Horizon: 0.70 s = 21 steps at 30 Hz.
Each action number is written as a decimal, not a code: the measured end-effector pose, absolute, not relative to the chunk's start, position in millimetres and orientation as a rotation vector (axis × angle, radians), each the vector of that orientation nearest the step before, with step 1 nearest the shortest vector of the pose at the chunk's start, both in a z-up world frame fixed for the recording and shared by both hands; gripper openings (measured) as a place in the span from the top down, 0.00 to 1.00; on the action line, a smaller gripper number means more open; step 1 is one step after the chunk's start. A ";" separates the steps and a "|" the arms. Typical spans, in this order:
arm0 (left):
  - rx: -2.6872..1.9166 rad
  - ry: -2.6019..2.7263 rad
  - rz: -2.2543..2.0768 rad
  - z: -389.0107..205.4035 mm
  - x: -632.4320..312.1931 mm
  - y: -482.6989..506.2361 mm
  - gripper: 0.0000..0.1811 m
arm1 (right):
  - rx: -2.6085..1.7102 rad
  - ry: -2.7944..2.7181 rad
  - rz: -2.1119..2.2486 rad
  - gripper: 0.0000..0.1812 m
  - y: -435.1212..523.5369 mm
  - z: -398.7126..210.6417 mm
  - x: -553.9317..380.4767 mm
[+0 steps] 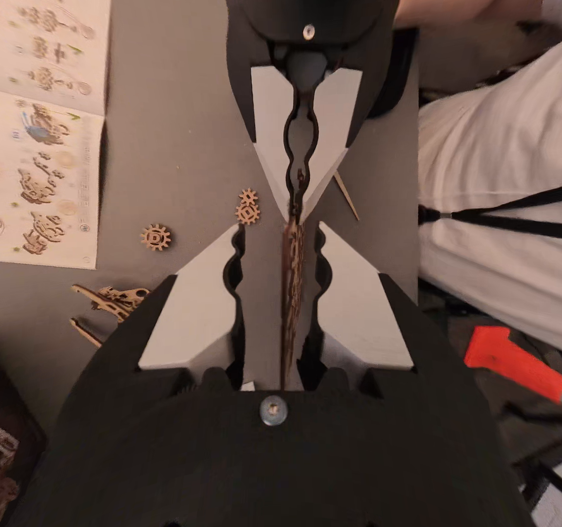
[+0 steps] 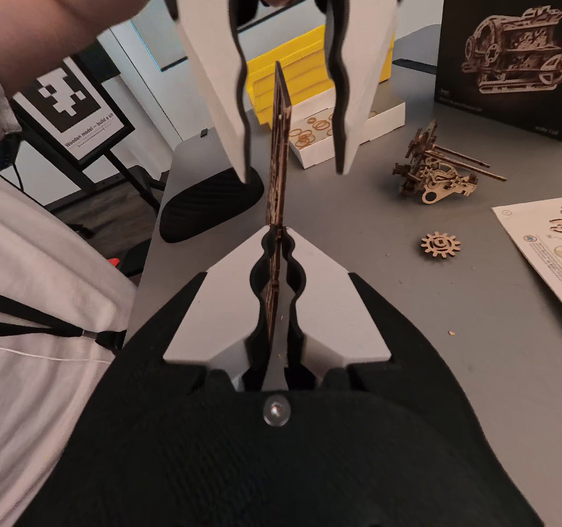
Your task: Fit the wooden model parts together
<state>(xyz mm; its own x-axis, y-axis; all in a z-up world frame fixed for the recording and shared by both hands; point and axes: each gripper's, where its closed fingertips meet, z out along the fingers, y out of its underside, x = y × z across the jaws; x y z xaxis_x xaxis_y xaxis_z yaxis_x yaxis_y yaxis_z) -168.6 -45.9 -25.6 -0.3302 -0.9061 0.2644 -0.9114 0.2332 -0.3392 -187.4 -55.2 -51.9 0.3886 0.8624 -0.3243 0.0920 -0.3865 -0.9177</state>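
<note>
From my left gripper [image 1: 279, 232], which is spread wide with nothing in it, I see the thin wooden sheet [image 1: 292, 293] edge-on between its fingers, and loose gears [image 1: 155, 236] on the grey table [image 1: 182, 117]. From the right gripper [image 2: 277, 231], it's clamped on the sheet's [image 2: 279, 147] near edge, holding it upright above the table. Looks light, stiff and snappy, so I'd pinch the solid border.

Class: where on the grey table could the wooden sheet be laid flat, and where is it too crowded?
Free: the grey table between the right claw and the lone gear. Crowded: around the half-built model and the white tray.
</note>
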 end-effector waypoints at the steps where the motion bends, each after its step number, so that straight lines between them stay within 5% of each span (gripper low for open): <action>1: 1.791 -2.471 0.640 -30.2 -166.2 -45.2 0.78 | -1.746 -0.837 1.083 1.00 -55.5 -49.9 -186.6; 7: 1.646 -2.433 0.556 -48.1 -168.0 -62.4 1.00 | -1.741 -0.847 1.032 1.00 -53.8 -50.2 -181.9; 21: 1.819 -2.166 0.563 -63.2 -170.9 -50.4 0.99 | -1.869 -0.643 1.126 1.00 -42.7 -62.8 -180.6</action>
